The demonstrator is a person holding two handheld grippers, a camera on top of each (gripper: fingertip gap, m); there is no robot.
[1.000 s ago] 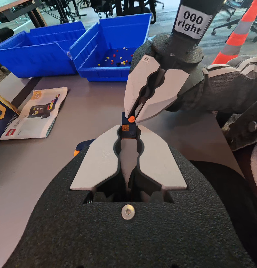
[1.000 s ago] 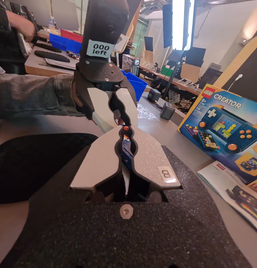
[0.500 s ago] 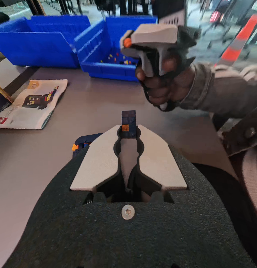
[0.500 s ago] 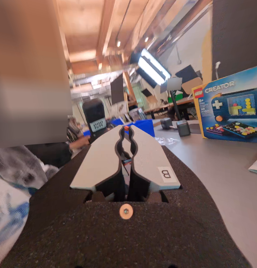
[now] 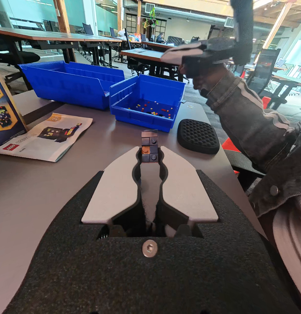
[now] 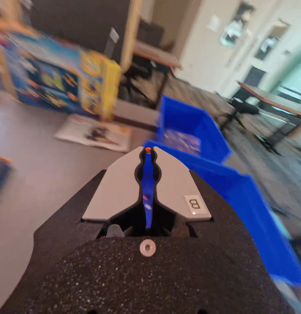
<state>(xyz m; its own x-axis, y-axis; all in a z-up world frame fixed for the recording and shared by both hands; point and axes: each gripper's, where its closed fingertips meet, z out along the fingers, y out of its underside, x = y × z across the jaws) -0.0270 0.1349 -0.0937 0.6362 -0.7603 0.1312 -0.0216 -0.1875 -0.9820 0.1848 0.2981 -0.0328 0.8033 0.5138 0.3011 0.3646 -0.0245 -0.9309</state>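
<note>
My left gripper point(image 5: 149, 155) is shut on a small dark blue brick assembly point(image 5: 149, 146) with one orange brick in it, held upright above the grey table point(image 5: 35, 186). My right gripper point(image 6: 148, 150) is shut on a tiny orange round stud point(image 6: 148, 149) at its fingertips. It hovers over the near blue bin point(image 6: 231, 186). In the left wrist view the right gripper point(image 5: 165, 57) shows blurred, high at the upper right, above the bin of small loose pieces point(image 5: 146, 105).
A second blue bin point(image 5: 69, 83) stands left of the first. An instruction booklet point(image 5: 44, 136) and a toy box point(image 5: 3, 108) lie at the left. A black pad point(image 5: 197, 136) sits near the right table edge. A person's grey sleeve point(image 5: 248, 119) reaches in from the right. The grippers' ends are close to 25 cm from one another.
The right gripper pulled the orange stud away from the brick assembly, lifted and swung over to the blue bins. The left gripper kept its hold and tilted up a little.
</note>
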